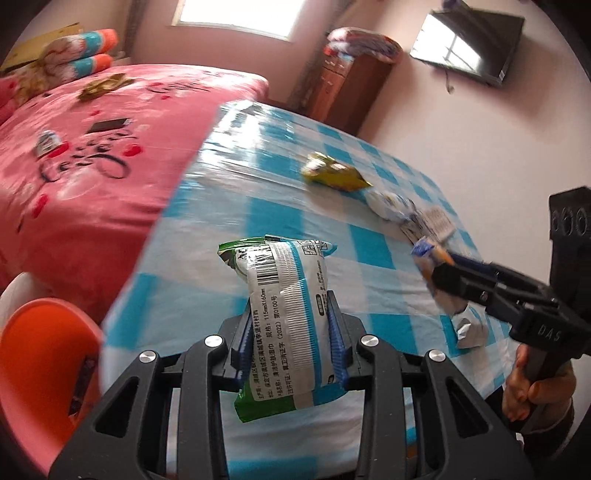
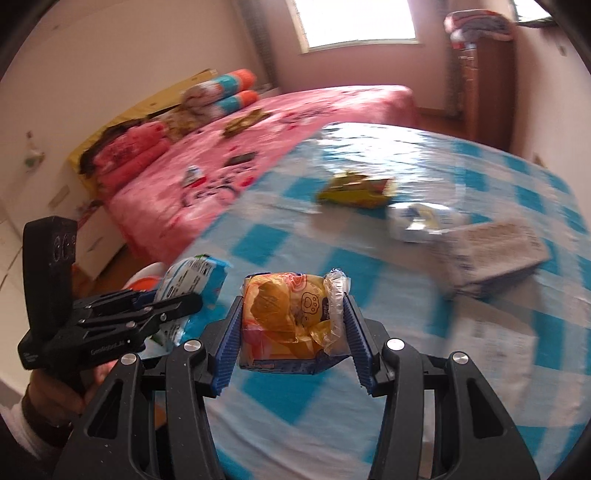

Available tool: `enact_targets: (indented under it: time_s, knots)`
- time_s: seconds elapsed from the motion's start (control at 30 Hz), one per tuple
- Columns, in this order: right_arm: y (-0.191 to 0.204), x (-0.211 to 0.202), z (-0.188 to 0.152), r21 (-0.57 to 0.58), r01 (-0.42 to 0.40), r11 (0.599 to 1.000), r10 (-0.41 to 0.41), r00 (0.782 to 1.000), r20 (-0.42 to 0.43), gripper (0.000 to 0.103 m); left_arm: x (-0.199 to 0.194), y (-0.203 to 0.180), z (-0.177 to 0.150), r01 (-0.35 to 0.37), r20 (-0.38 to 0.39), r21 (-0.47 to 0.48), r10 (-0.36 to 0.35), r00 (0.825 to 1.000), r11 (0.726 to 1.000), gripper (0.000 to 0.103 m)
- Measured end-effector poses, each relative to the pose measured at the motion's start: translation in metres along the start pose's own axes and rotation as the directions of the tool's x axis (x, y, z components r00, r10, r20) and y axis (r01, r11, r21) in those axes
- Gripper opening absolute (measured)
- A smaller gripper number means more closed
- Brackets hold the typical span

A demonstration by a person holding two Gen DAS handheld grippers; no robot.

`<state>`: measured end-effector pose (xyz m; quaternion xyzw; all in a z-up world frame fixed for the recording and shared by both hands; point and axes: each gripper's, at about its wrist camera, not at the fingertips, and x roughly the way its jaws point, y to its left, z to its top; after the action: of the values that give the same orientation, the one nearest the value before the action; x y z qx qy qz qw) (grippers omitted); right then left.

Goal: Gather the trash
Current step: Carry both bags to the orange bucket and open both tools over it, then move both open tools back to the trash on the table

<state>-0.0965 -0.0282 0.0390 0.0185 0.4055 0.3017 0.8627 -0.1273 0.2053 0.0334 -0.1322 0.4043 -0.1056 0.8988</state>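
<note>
1. A pink bed (image 1: 92, 158) fills the room just beside the desk (image 1: 258, 206), under a window (image 1: 240, 18).
2. The desk wears a blue-and-white checked cloth; on it, well beyond both grippers, lie a yellow wrapper (image 1: 334, 173), a white wrapper (image 2: 424, 218) and a paper packet (image 2: 495, 251).
3. Above the desk's near edge, the left gripper (image 1: 291, 328) has its fingers clamped on a white-and-green tissue pack (image 1: 284, 306).
4. The right gripper (image 2: 293, 328) has its fingers closed on an orange snack bag (image 2: 291, 317), also over the desk.
</note>
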Motion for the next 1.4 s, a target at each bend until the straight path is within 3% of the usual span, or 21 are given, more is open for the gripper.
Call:
enact_targets:
  time_s: [0.2, 0.4, 0.63, 0.7, 0.77, 0.8, 0.83, 0.9, 0.97, 1.03, 1.2, 1.3, 1.4]
  knots:
    - [0.066, 0.032, 0.012, -0.105, -0.171, 0.980, 0.164, 0.984, -0.075, 0.053, -0.042, 0.056, -0.011, -0.088, 0.049, -0.097, 0.093, 0.994, 0.991, 0.036]
    - [0.140, 0.064, 0.021, -0.217, -0.306, 0.927, 0.275, 0.948, -0.162, 0.053, -0.073, 0.120, -0.030, -0.193, 0.050, -0.222, 0.209, 0.977, 0.956, 0.036]
    - [0.214, 0.100, 0.021, -0.331, -0.402, 0.854, 0.330, 0.909, -0.255, 0.054, -0.091, 0.181, -0.059, -0.259, 0.026, -0.352, 0.286, 0.958, 0.899, 0.036]
    - [0.231, 0.111, 0.016, -0.354, -0.414, 0.839, 0.328, 0.902, -0.279, 0.058, -0.091, 0.189, -0.064, -0.267, 0.019, -0.370, 0.295, 0.955, 0.890, 0.036]
    - [0.241, 0.123, 0.011, -0.369, -0.402, 0.838, 0.306, 0.906, -0.292, 0.070, -0.089, 0.199, -0.070, -0.282, 0.007, -0.392, 0.309, 0.951, 0.876, 0.037]
    - [0.243, 0.128, 0.009, -0.370, -0.392, 0.842, 0.292, 0.908, -0.300, 0.077, -0.087, 0.206, -0.072, -0.302, -0.007, -0.406, 0.327, 0.945, 0.863, 0.042]
    - [0.242, 0.132, 0.006, -0.363, -0.381, 0.850, 0.278, 0.911, -0.305, 0.079, -0.086, 0.209, -0.074, -0.319, -0.016, -0.416, 0.344, 0.939, 0.852, 0.057]
    - [0.236, 0.134, 0.002, -0.327, -0.372, 0.868, 0.275, 0.911, -0.307, 0.083, -0.088, 0.217, -0.077, -0.364, -0.029, -0.437, 0.391, 0.920, 0.823, 0.076]
    - [0.227, 0.129, 0.002, -0.299, -0.349, 0.888, 0.268, 0.922, -0.281, 0.090, -0.091, 0.221, -0.077, -0.378, -0.026, -0.445, 0.410, 0.912, 0.812, 0.078]
    - [0.217, 0.121, 0.004, -0.290, -0.327, 0.900, 0.258, 0.933, -0.250, 0.090, -0.093, 0.225, -0.076, -0.387, -0.021, -0.456, 0.425, 0.905, 0.801, 0.082]
    - [0.197, 0.102, 0.010, -0.283, -0.263, 0.922, 0.224, 0.961, -0.164, 0.091, -0.099, 0.221, -0.072, -0.344, 0.076, -0.463, 0.424, 0.903, 0.817, 0.084]
    - [0.185, 0.090, 0.011, -0.259, -0.256, 0.931, 0.234, 0.966, -0.114, 0.094, -0.105, 0.211, -0.071, -0.327, 0.160, -0.459, 0.438, 0.884, 0.826, 0.088]
    - [0.176, 0.077, 0.010, -0.259, -0.246, 0.934, 0.240, 0.969, -0.055, 0.097, -0.109, 0.196, -0.068, -0.300, 0.259, -0.426, 0.433, 0.863, 0.854, 0.089]
